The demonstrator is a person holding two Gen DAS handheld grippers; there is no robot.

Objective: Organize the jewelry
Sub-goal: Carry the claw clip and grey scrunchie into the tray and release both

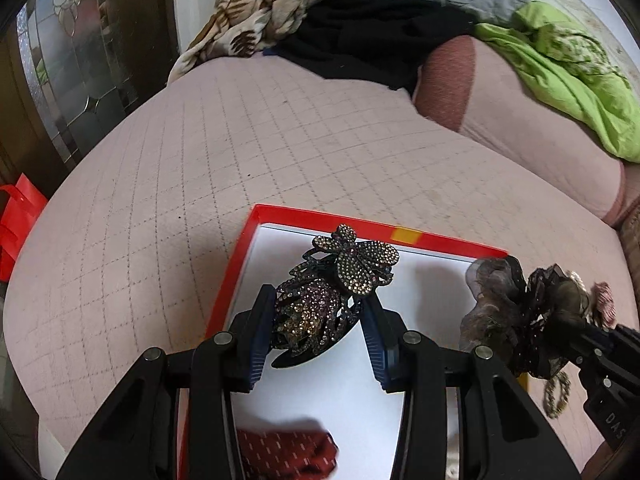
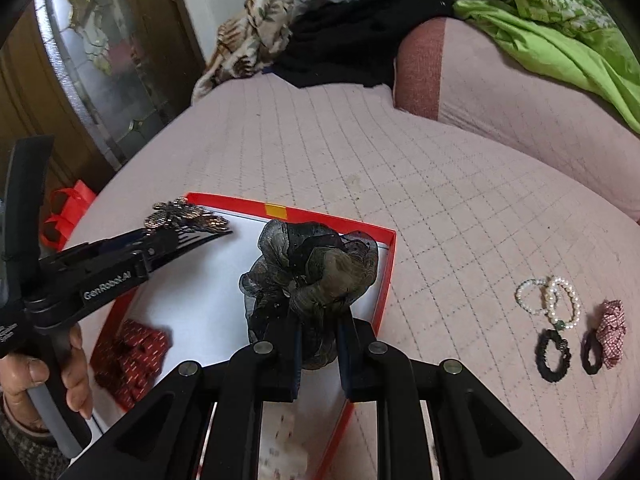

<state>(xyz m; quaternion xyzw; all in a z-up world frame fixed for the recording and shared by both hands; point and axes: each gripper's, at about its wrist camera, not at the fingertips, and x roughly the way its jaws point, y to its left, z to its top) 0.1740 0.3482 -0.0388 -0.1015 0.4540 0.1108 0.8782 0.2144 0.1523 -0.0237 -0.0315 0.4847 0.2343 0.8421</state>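
Note:
A red-rimmed box with a white floor lies on the pink quilted bed; it also shows in the right wrist view. My left gripper is shut on a rhinestone hair clip and holds it above the box; the clip also shows in the right wrist view. My right gripper is shut on a dark organza scrunchie over the box's right part; the scrunchie also shows in the left wrist view. A red patterned scrunchie lies in the box.
On the bed right of the box lie pearl bracelets, a black hair tie and a red-checked scrunchie. Pillows, a green cloth and dark clothes lie at the back. A red bag stands left of the bed.

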